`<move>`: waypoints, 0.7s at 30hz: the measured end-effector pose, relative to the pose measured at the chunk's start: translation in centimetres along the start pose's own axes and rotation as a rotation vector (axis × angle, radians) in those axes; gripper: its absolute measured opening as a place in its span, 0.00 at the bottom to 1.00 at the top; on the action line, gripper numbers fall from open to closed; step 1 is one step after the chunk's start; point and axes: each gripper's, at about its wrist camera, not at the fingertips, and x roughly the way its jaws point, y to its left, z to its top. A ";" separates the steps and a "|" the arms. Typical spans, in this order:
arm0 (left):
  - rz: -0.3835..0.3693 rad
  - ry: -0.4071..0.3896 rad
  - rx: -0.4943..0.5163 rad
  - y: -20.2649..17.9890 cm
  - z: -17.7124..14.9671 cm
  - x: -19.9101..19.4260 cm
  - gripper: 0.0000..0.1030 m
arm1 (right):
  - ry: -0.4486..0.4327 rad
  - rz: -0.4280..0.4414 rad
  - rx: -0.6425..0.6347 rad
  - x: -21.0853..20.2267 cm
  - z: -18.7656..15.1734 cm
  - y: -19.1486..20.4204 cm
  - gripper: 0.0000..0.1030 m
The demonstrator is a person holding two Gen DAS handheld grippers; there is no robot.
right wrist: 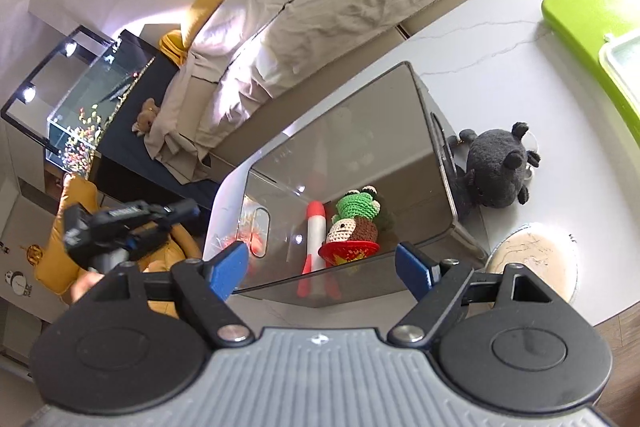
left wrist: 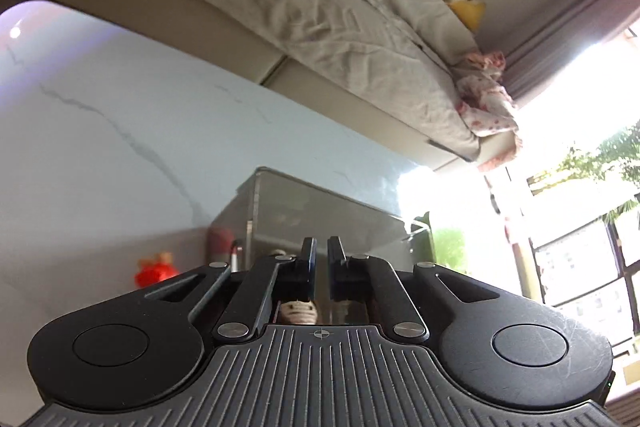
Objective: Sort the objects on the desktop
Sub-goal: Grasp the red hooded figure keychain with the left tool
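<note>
So the big marble table [right wrist: 500, 39] carries everything here. On it sits one smoky see-through bin [right wrist: 360, 131], and the right gripper [right wrist: 320, 269] is parked right at the bin's near edge, blue fingers [right wrist: 230, 267] spread wide apart with nothing between them. The bin's front wall falls in the gap between the fingers, though I can't tell if they actually touch it.

Inside the bin I count four toys: one white rocket [right wrist: 316, 239] with red tip and fins standing upright, one green crochet frog [right wrist: 358, 205], one brown crochet monkey [right wrist: 352, 231] just under the frog, and one red-and-yellow thing [right wrist: 348, 251] touching the monkey's underside. They're all bunched in the near corner, just ahead of the right gripper.

Outside the bin, one grey plush [right wrist: 500, 171] leans against its right wall, up and right of the gripper. Further right there's one lime-green lid or tray [right wrist: 580, 11] at the table edge.

The left gripper [left wrist: 321, 265] is down low by the bin's left side, jaws nearly together with only a thin slit and nothing clamped. From its view the bin [left wrist: 320, 211] is straight ahead, one red toy [left wrist: 156, 271] sits off to its left on the table, and a crochet face [left wrist: 298, 311] peeks out under the fingers.
</note>
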 end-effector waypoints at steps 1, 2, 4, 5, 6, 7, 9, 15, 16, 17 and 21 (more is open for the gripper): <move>0.028 -0.007 0.027 -0.8 0.3 0.2 0.05 | -0.006 0.007 0.003 -0.3 -0.1 -0.2 0.80; 0.058 -0.019 0.042 -1.2 0.5 0.3 0.05 | -0.012 0.015 0.006 -0.6 -0.1 -0.4 0.80; 0.084 -0.026 -0.002 -0.1 0.3 0.1 0.05 | -0.023 0.029 0.008 -1.1 -0.3 -0.7 0.80; 0.095 -0.020 -0.043 0.9 -0.1 0.0 0.05 | -0.025 0.033 -0.006 -1.3 -0.4 -0.6 0.80; 0.130 -0.015 -0.077 2.1 -0.9 -0.3 0.08 | -0.029 0.033 -0.033 -1.6 -0.6 -0.3 0.80; 0.181 -0.010 -0.102 3.4 -1.9 -0.7 0.10 | -0.033 0.033 -0.059 -1.9 -0.7 -0.1 0.80; 0.288 -0.004 -0.141 5.7 -4.2 -1.5 0.26 | -0.051 0.022 -0.101 -2.2 -0.8 0.2 0.86; 0.401 -0.086 -0.449 13.0 -11.3 -4.4 0.88 | -0.038 0.060 -0.027 -1.2 -0.9 -0.9 0.89; 0.435 -0.100 -0.473 13.7 -12.0 -4.6 0.88 | -0.027 0.063 -0.022 -0.9 -1.0 -0.9 0.89; 0.474 -0.114 -0.486 14.2 -12.5 -4.8 0.89 | -0.016 0.066 -0.018 -0.5 -1.1 -0.9 0.89; 0.677 -0.112 -0.420 14.2 -12.9 -3.0 0.90 | 0.008 0.083 -0.018 0.5 -1.8 -0.9 0.89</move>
